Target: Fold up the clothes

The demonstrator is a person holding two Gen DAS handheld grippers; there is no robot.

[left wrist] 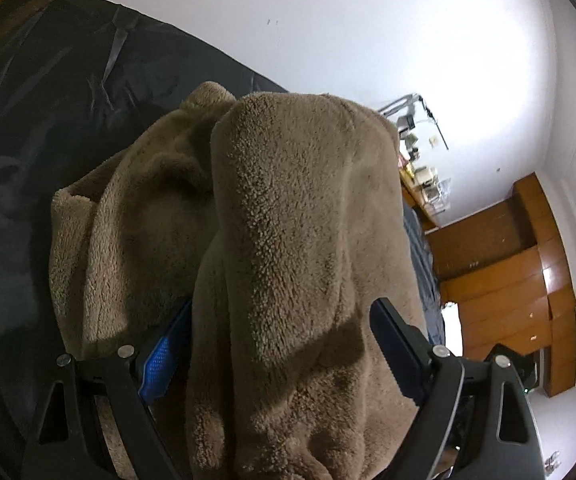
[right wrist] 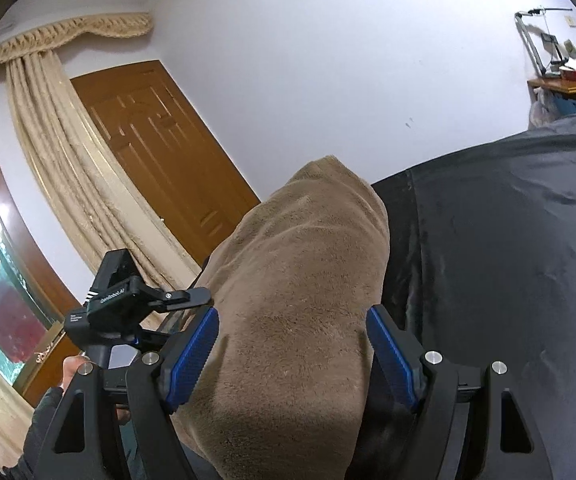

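Clearly brown fleece garment (left wrist: pixel 300 240), plush, bunched, draped between both grippers' fingers.

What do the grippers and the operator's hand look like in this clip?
Both the left gripper and the right gripper have black angular linkage frames with silver pivot rivets and textured blue finger pads. The person's left hand is bare, with a dark sleeve below.

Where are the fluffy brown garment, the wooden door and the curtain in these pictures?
fluffy brown garment (left wrist: pixel 288 216): left wrist view, on its raised fold of pile.
wooden door (right wrist: pixel 155 148): right wrist view, on its panelled middle.
curtain (right wrist: pixel 59 140): right wrist view, on its hanging pleats.
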